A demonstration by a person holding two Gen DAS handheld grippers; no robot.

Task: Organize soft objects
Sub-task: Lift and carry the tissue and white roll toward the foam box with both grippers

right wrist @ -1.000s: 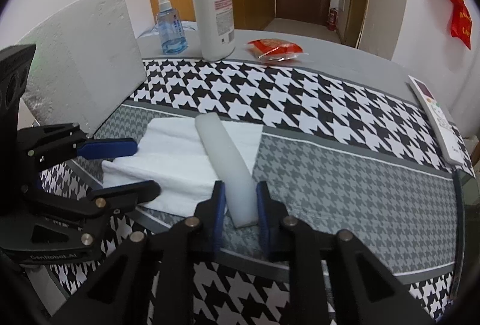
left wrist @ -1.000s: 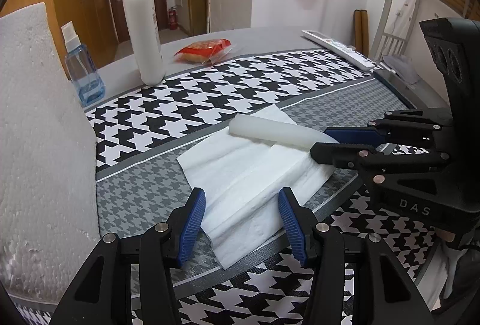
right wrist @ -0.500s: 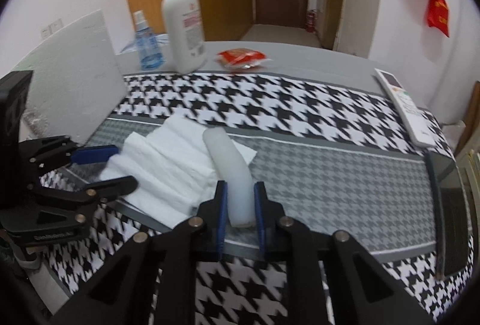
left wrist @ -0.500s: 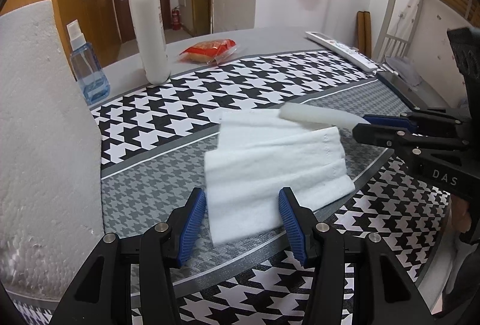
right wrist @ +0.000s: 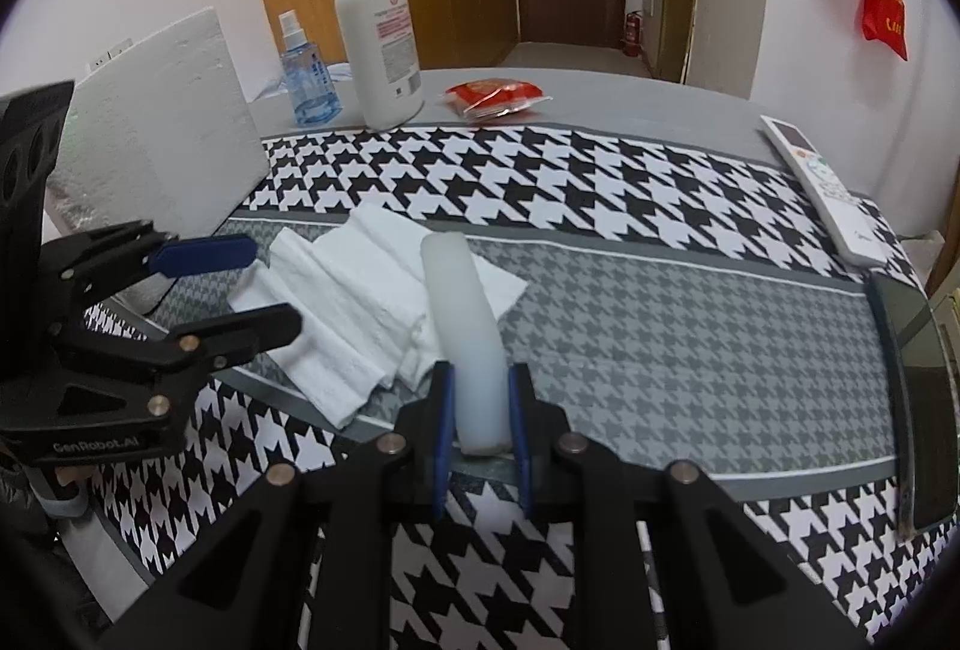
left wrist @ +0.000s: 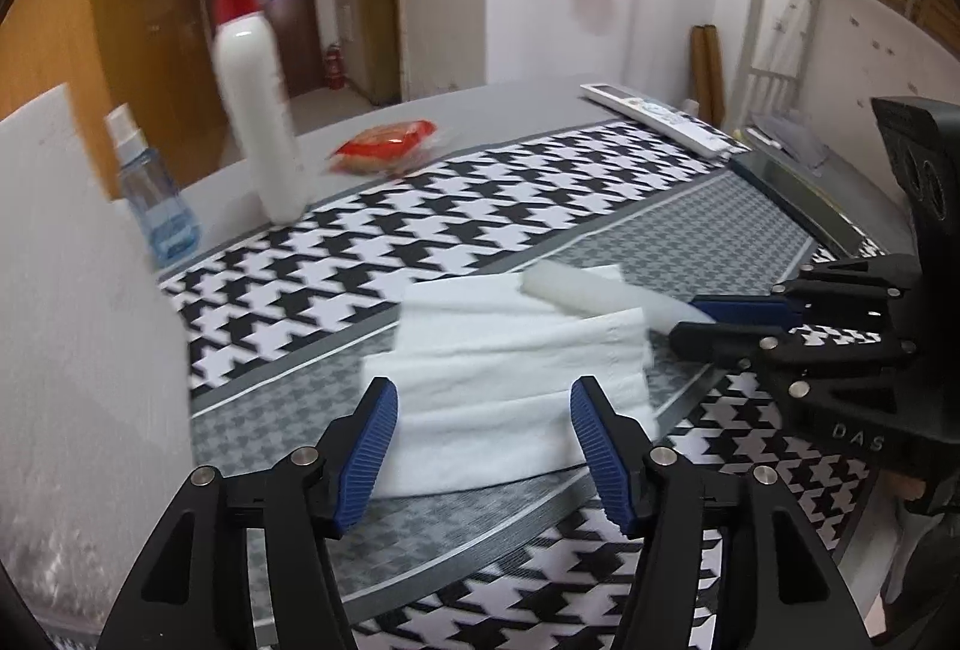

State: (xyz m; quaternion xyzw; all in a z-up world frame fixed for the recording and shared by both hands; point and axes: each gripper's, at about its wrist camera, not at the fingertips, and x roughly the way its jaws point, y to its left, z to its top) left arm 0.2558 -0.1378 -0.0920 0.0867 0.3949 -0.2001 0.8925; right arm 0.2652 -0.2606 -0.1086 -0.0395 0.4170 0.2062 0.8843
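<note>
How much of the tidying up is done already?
Partly done, it seems. The white towel already lies folded on the checked tablecloth. The right claw is shut on a white foam stick whose far end rests over the towel. The left claw is opening above the towel's near edge, not squeezing it. Still left: putting the stick and towel into their final spot.

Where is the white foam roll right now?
The white foam roll is clamped at its near end in the right gripper, its far end resting over the folded white towel.
</note>
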